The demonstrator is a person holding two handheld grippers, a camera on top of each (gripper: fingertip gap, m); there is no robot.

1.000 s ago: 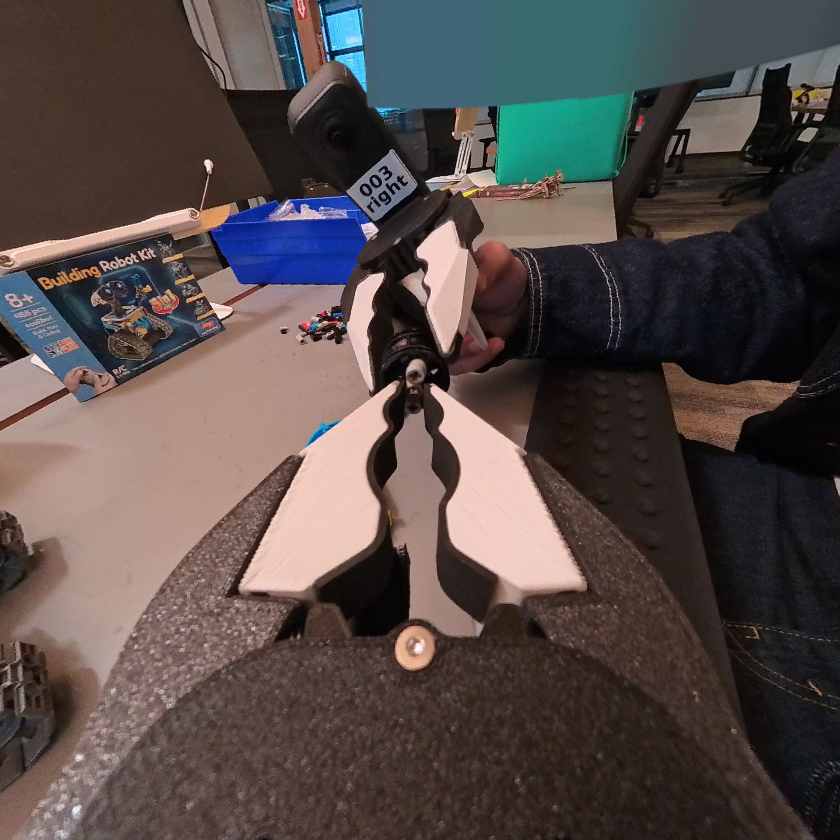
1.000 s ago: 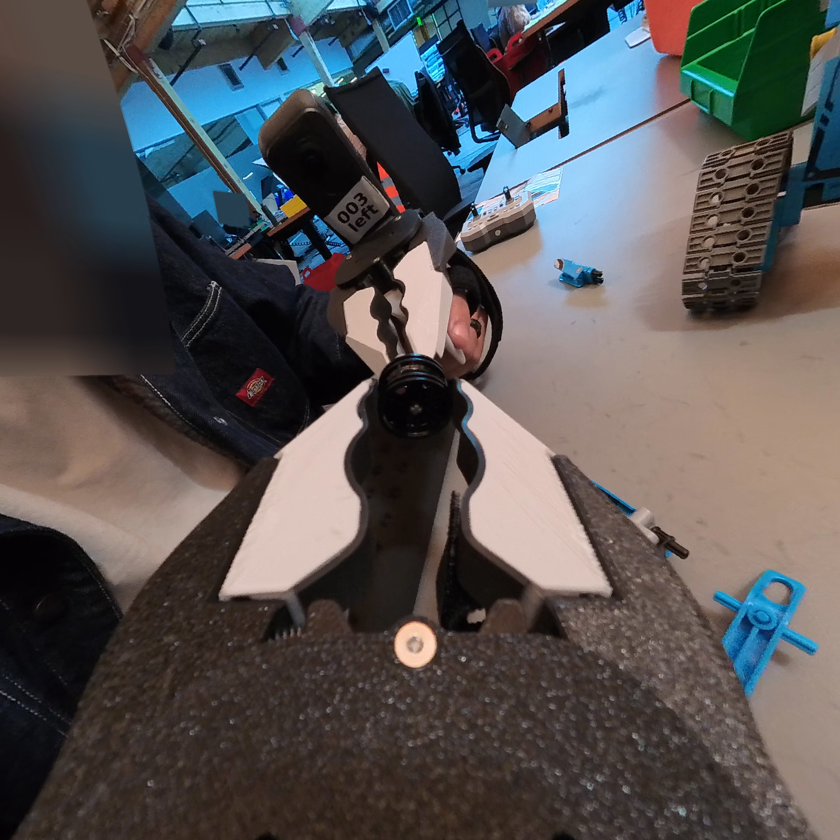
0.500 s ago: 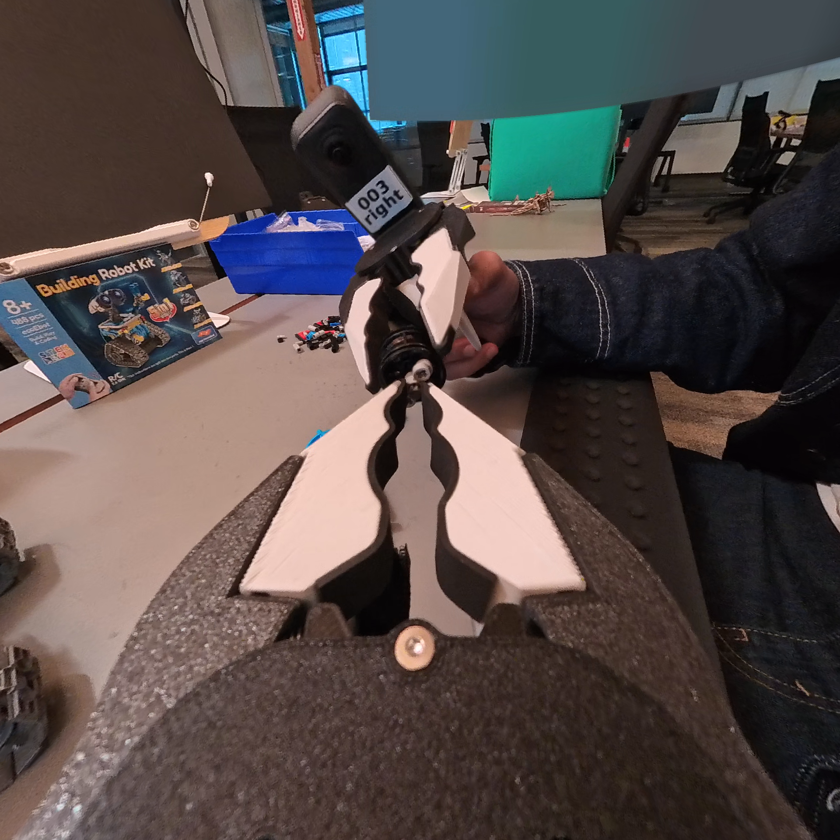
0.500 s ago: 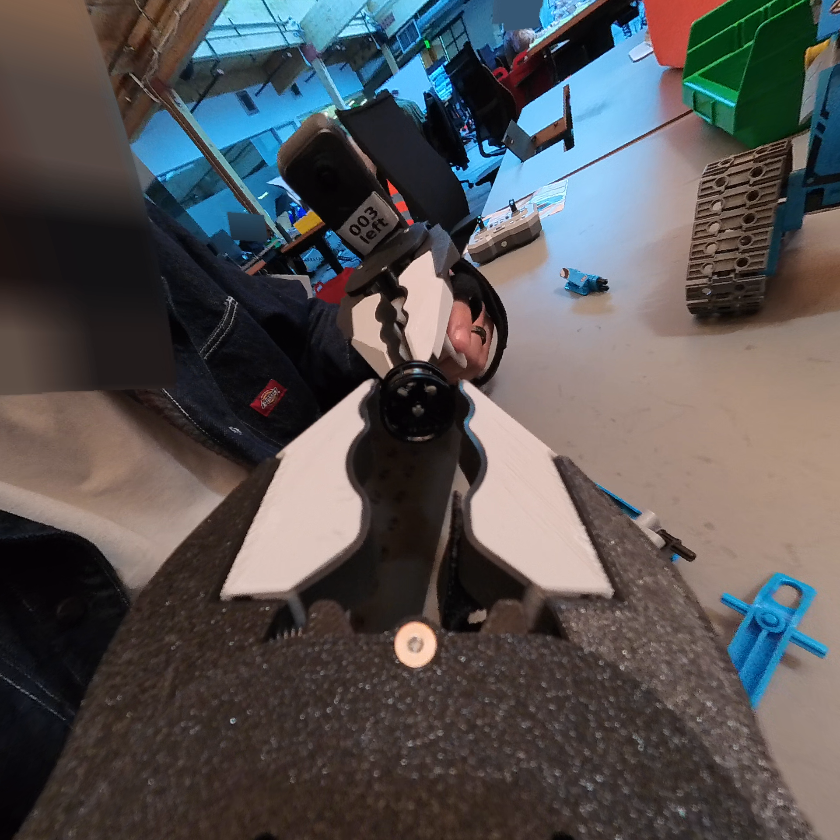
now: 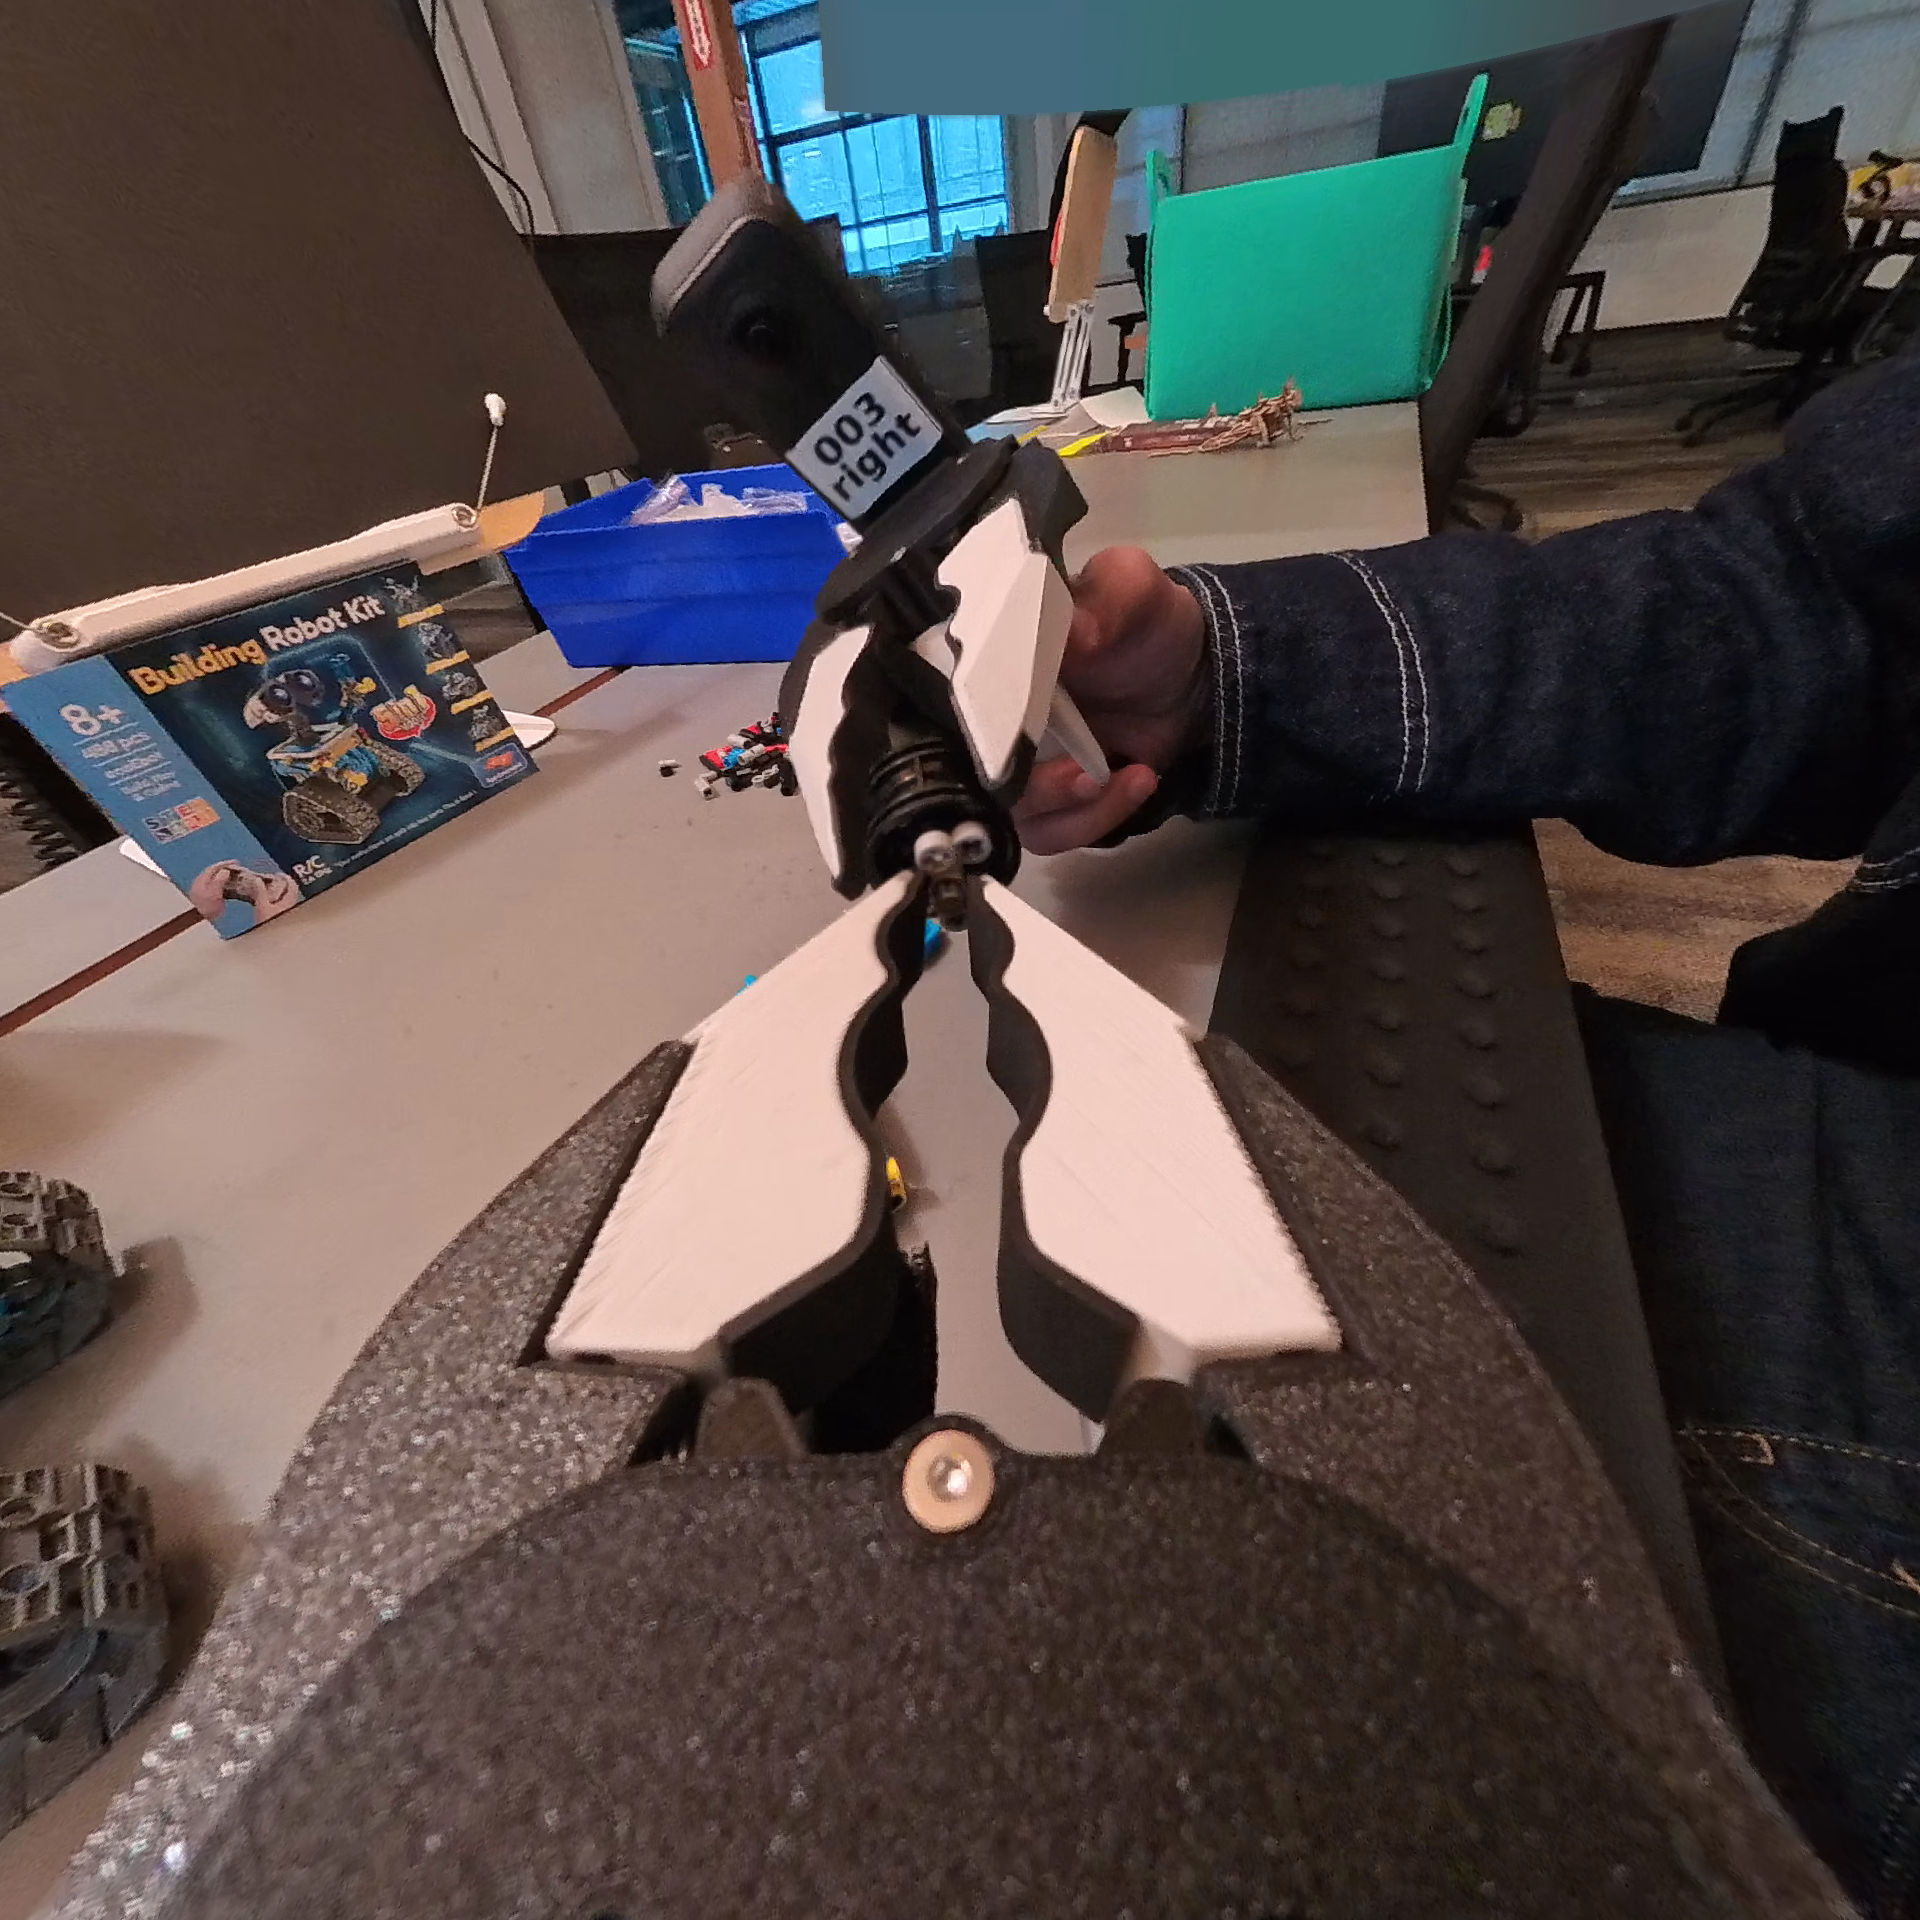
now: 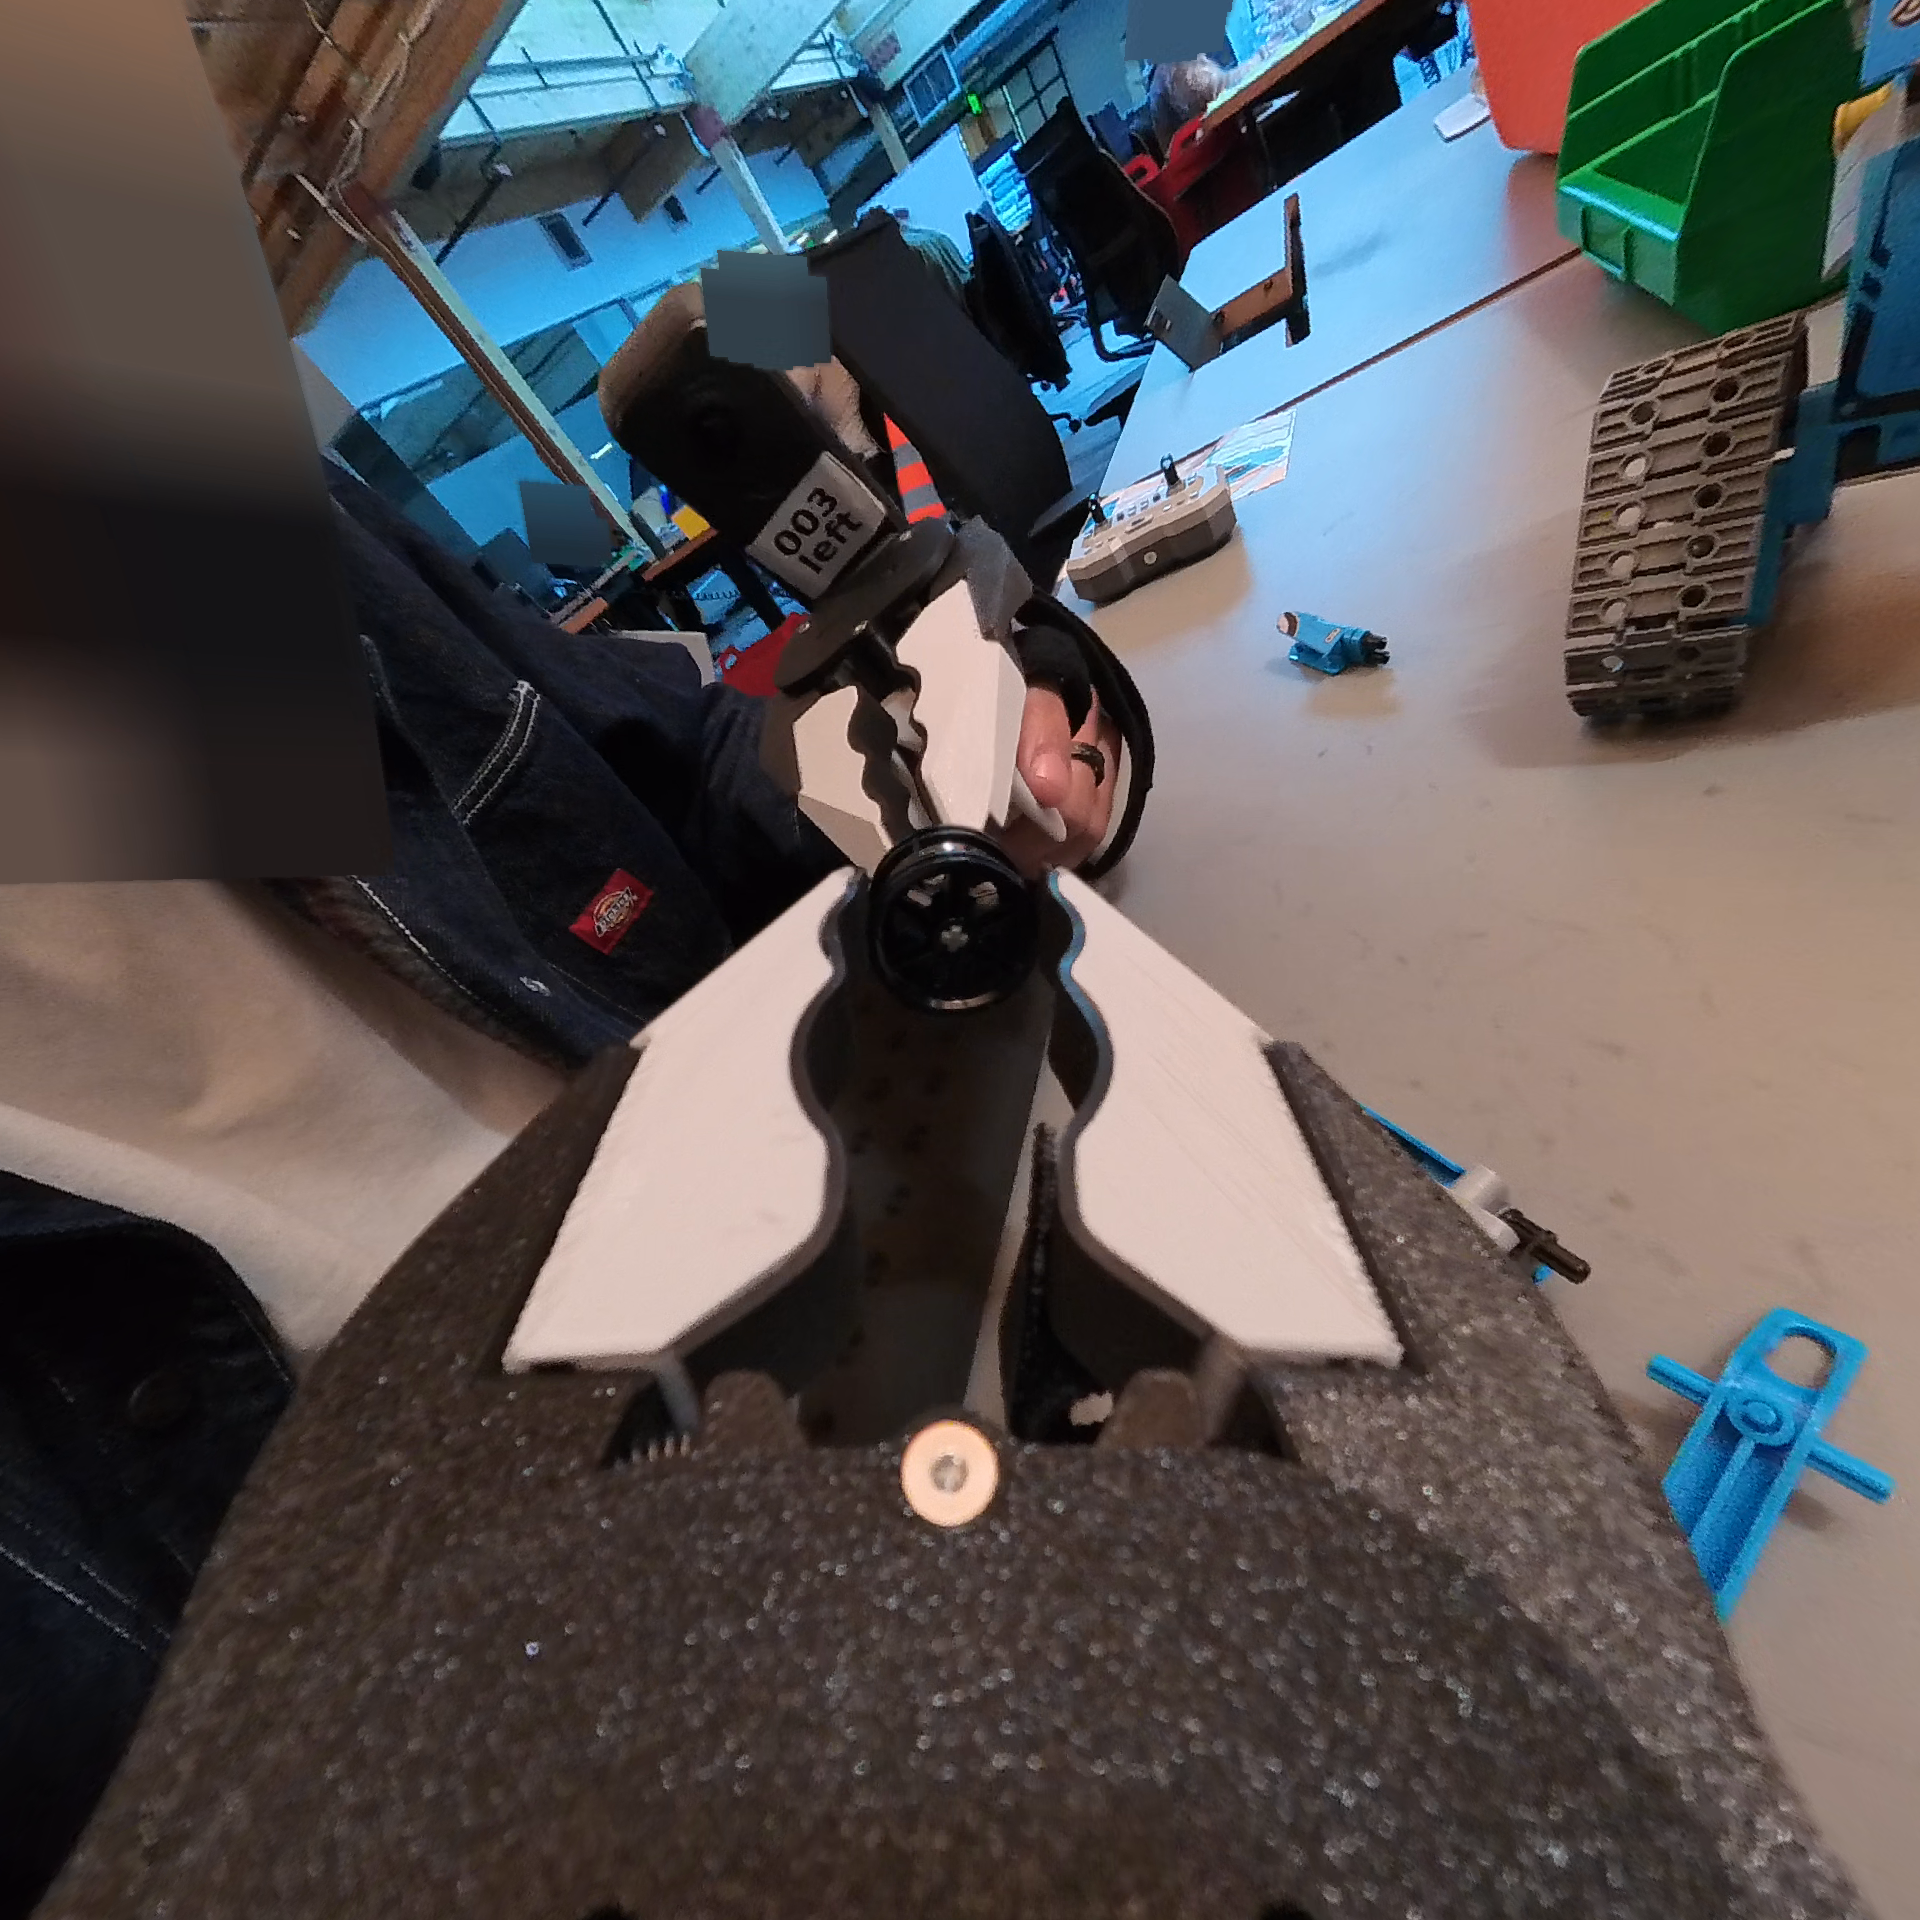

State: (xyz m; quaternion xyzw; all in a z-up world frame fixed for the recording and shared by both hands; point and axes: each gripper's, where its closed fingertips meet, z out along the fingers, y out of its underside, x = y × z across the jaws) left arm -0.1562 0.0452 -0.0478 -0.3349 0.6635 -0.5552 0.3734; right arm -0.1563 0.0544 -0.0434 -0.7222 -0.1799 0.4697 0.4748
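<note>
The black wheel [image 6: 951,940] sat clamped between the tips of the right gripper [image 6: 951,904], whose jaws stood partly closed about its rim, spoked face turned back to the camera. In the left wrist view the same wheel [image 5: 920,774] showed edge-on within the right gripper [image 5: 914,821], with two small pale pegs [image 5: 954,844] at its near end.

The left gripper [image 5: 948,894] had its jaws drawn almost together, the tips pinching a small dark pin [image 5: 948,902] that met the wheel's hub end just below the pegs. Both tools were held nose to nose above the near edge of the grey bench [image 5: 416,1039], each by a person's hand [image 5: 1117,696].

Beyond the left jaws lay a scatter of small parts [image 5: 743,764]; farther off to their left stood a printed kit box [image 5: 281,748] and a blue bin [image 5: 675,592]. Right of the right jaws lay a blue cross-shaped piece [image 6: 1756,1444], close by; farther out, a small blue part [image 6: 1335,646], a grey remote controller [image 6: 1148,540] and a tracked model [image 6: 1683,530]. A green bin [image 6: 1704,177] stood behind that.
</note>
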